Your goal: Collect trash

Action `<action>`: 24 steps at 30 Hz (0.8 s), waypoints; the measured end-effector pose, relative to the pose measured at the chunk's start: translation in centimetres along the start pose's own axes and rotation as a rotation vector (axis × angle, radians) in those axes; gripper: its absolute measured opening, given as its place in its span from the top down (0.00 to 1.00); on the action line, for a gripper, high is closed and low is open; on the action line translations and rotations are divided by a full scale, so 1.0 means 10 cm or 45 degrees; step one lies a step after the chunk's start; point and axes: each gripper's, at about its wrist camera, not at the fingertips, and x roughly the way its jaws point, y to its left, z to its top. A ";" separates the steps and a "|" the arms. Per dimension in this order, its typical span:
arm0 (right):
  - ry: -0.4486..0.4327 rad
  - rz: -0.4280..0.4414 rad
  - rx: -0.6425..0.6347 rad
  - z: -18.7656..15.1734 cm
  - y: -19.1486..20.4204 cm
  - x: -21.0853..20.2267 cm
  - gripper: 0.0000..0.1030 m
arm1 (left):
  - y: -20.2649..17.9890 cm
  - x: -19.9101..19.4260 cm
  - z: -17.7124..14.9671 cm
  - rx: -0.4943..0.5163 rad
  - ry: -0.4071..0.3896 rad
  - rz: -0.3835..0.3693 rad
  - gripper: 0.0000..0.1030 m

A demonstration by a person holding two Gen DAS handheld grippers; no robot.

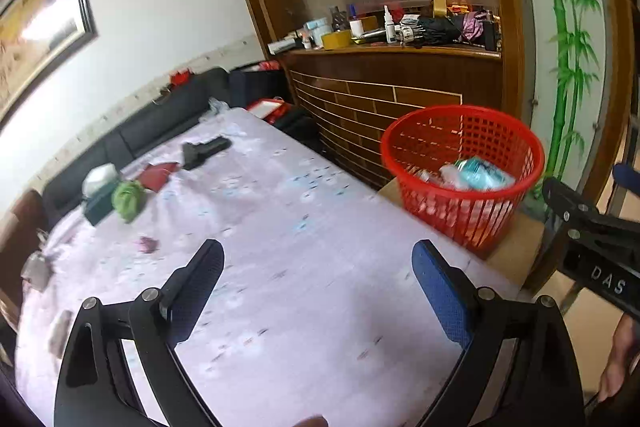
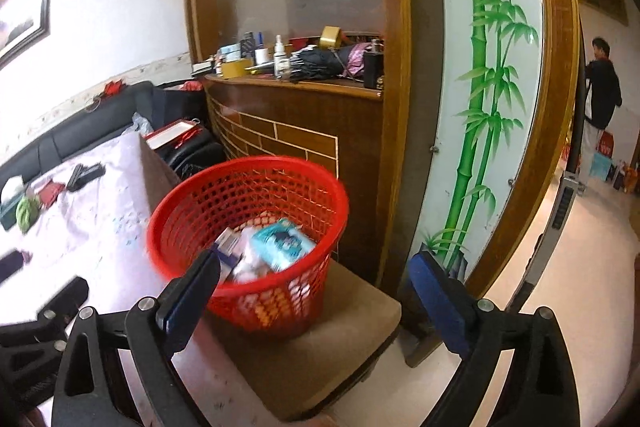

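Left wrist view: left gripper (image 1: 318, 281) open, empty, nearer green wad (image 1: 128, 199), ahead-left on counter (image 1: 320, 327); right gripper (image 2: 316, 291) open over red basket (image 2: 248, 223).

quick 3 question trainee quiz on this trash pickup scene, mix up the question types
1. True or false: the red basket already has items in it.
2. Multiple choice: the red basket stands on (A) the tablecloth, (B) a brown stool beside the table, (C) the wooden counter.
3. Short answer: how do the jaws of the left gripper and the right gripper stand, and is anything between them?

Key
1. True: a teal packet and other packaging lie inside.
2. B.
3. Both stand open with nothing between them.
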 end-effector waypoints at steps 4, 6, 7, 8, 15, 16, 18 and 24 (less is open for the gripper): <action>-0.009 0.005 -0.027 -0.16 0.11 -0.15 0.03 | 0.11 -0.17 -0.23 -0.002 -0.012 0.025 0.09; -0.013 0.011 -0.044 -0.23 0.15 -0.23 0.03 | 0.23 -0.25 -0.36 -0.050 -0.009 0.003 0.09; -0.017 0.007 -0.053 -0.27 0.18 -0.28 0.02 | 0.28 -0.27 -0.42 -0.077 -0.004 -0.013 0.09; -0.025 0.000 -0.059 -0.31 0.19 -0.33 0.02 | 0.30 -0.29 -0.46 -0.093 0.001 -0.021 0.09; -0.029 -0.005 -0.060 -0.61 0.29 -0.59 0.00 | 0.54 -0.44 -0.77 -0.181 0.048 0.007 0.09; -0.032 -0.001 -0.060 -0.65 0.31 -0.63 0.01 | 0.59 -0.48 -0.80 -0.201 0.053 0.012 0.09; -0.044 -0.004 -0.047 -0.70 0.33 -0.68 0.00 | 0.66 -0.52 -0.84 -0.225 0.052 0.019 0.09; -0.082 0.029 -0.013 -0.76 0.45 -0.81 0.01 | 0.85 -0.55 -0.97 -0.282 0.064 0.032 0.09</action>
